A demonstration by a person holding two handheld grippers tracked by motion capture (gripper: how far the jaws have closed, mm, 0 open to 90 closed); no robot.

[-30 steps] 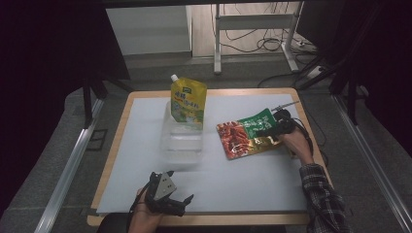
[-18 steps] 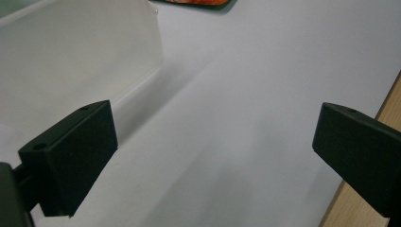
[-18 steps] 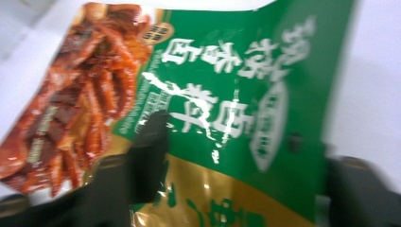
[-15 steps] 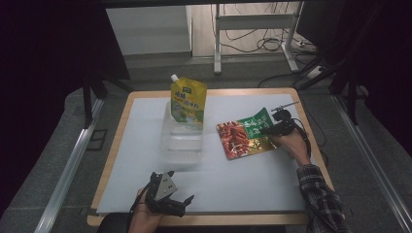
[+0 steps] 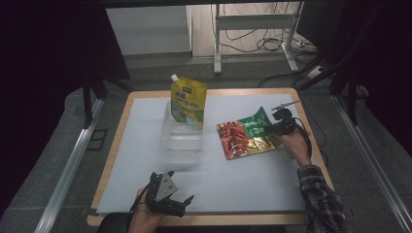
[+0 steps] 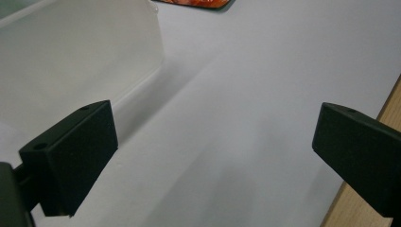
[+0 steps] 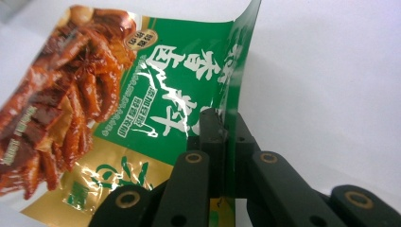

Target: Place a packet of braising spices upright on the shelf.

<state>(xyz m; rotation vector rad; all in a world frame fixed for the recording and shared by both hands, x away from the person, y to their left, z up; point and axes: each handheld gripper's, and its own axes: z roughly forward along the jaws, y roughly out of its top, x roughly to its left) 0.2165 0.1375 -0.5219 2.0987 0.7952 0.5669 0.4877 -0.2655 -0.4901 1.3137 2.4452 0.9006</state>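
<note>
A red, green and gold snack packet (image 5: 241, 138) lies on the white table mat (image 5: 252, 189), right of centre. My right gripper (image 5: 273, 127) is at the packet's right edge. Its jaws have just been closing and now pinch the green edge of the packet (image 7: 142, 94), which curls up between them; the right gripper (image 7: 226, 124) is shut on it. My left gripper (image 5: 182, 206) rests near the table's front edge, open, with bare mat between its pads (image 6: 71, 161).
A yellow spouted pouch (image 5: 188, 101) stands at the back of a clear plastic container (image 5: 180, 141) in the middle of the mat. That container's wall (image 6: 80, 61) is just ahead of my left gripper. The wooden table rim (image 5: 121, 121) frames the mat.
The right gripper's jaws have closed on the packet's right edge, and that edge now stands up a little. The left hand has not moved.
</note>
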